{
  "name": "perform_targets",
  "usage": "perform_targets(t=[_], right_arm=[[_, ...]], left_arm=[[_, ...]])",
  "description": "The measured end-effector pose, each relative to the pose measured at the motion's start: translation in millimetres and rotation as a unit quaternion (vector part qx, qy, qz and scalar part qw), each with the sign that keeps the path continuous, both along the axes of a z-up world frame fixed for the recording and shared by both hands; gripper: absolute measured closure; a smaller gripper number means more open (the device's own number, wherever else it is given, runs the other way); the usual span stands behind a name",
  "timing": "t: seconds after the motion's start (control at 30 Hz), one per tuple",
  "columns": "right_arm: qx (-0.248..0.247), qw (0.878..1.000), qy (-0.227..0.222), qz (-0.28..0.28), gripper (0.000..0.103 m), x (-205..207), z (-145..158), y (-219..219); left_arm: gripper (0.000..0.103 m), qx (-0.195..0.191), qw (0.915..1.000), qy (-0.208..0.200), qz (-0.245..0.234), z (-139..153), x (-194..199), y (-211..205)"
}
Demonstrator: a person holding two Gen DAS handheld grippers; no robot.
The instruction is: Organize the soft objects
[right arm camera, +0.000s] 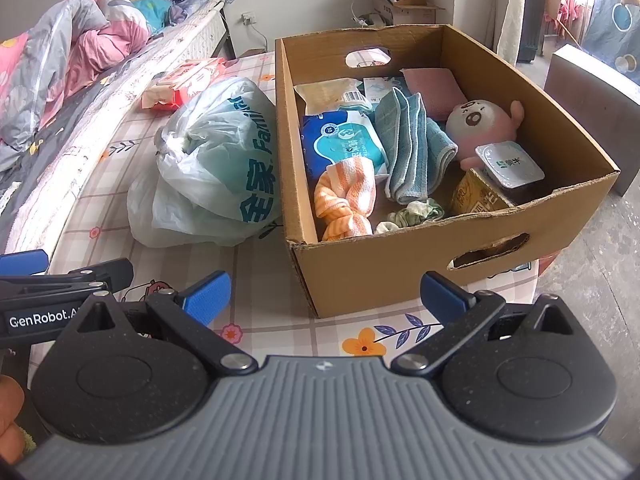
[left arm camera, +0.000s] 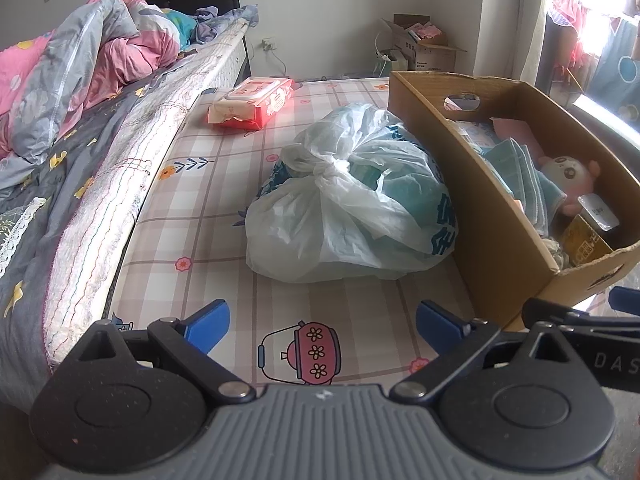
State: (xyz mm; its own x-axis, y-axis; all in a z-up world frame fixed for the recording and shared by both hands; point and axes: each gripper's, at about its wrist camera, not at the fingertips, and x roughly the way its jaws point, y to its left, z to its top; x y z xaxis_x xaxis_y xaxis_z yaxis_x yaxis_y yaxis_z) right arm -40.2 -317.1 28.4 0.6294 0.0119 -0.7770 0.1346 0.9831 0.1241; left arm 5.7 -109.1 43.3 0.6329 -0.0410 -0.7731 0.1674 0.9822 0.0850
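Note:
A cardboard box (right arm camera: 400,268) stands on the patterned mat (right arm camera: 256,312); it also shows in the left wrist view (left arm camera: 496,208). Inside lie a pink plush toy (right arm camera: 480,124), a folded teal cloth (right arm camera: 412,140), an orange striped knotted cloth (right arm camera: 344,200), a blue wipes pack (right arm camera: 340,140) and a green scrunchie (right arm camera: 420,210). A tied white plastic bag (left arm camera: 344,200) sits left of the box, also in the right wrist view (right arm camera: 216,168). A red wipes pack (left arm camera: 252,102) lies farther back. My left gripper (left arm camera: 322,322) is open and empty before the bag. My right gripper (right arm camera: 326,294) is open and empty before the box.
A bed with rumpled pink and grey bedding (left arm camera: 60,92) runs along the left. Another open cardboard box (left arm camera: 424,48) stands by the far wall. A grey block (right arm camera: 592,100) sits on the floor to the right of the box.

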Motion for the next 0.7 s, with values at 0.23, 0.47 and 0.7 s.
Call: perform_targets(t=[0.23,0.47,0.7], right_arm=[[0.000,1.000,0.002,0.001,0.001,1.3,-0.3,0.8],[-0.001,1.000,0.003,0.002,0.001,2.6,-1.2,0.1],[-0.002,1.000,0.003,0.002,0.001,2.6,-0.6,-0.2]], left_arm=[[0.003,-0.001,1.0000,0.002,0.002,-0.2,0.0,1.0],[0.003,-0.001,1.0000,0.003,0.003,-1.1,0.2,2.4],[0.003,-0.001,1.0000,0.004,0.003,-1.0,0.3,2.2]])
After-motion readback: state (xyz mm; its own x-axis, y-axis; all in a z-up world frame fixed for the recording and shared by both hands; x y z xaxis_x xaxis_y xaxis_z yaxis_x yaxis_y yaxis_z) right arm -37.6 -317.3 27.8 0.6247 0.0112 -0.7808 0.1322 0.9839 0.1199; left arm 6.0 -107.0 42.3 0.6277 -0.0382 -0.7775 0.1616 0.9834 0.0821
